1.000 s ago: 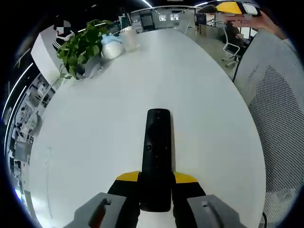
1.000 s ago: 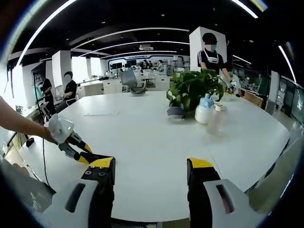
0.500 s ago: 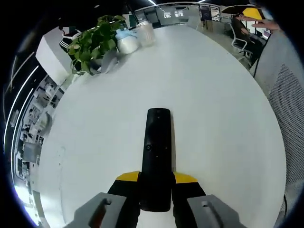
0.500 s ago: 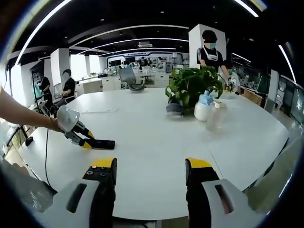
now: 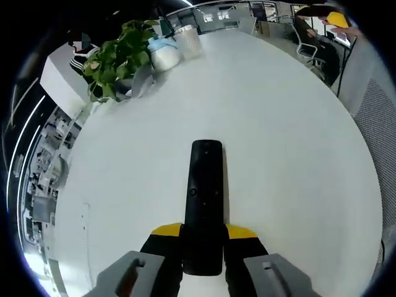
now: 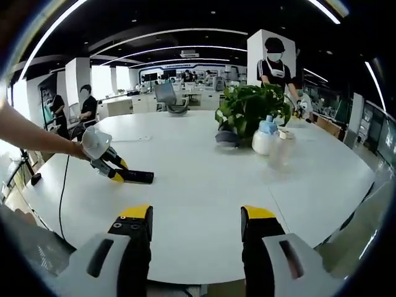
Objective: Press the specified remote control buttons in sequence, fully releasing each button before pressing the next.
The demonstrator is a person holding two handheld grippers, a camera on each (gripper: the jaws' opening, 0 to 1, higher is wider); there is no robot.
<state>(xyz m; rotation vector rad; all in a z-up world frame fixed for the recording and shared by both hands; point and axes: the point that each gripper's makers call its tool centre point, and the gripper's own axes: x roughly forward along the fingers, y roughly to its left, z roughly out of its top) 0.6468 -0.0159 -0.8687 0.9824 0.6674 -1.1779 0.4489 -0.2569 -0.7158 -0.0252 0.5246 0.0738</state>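
A long black remote control (image 5: 205,198) points away from me along the white table (image 5: 278,142), its near end clamped between the yellow-tipped jaws of my left gripper (image 5: 204,232). In the right gripper view the same remote (image 6: 138,177) juts out to the right of the left gripper (image 6: 119,175), just above the table (image 6: 204,179), with a person's arm (image 6: 34,135) behind it. My right gripper (image 6: 197,218) hangs over the near table edge, open, with nothing between its fingers.
A potted green plant (image 6: 252,108), a white bottle with a blue cap (image 6: 262,140) and a clear cup (image 6: 279,148) stand at the far side of the table; plant (image 5: 114,59) also in the left gripper view. Office chairs (image 6: 168,99) and people stand around the room.
The left gripper with the remote has travelled further over the table and to the right in the right gripper view. The right gripper has hardly moved.
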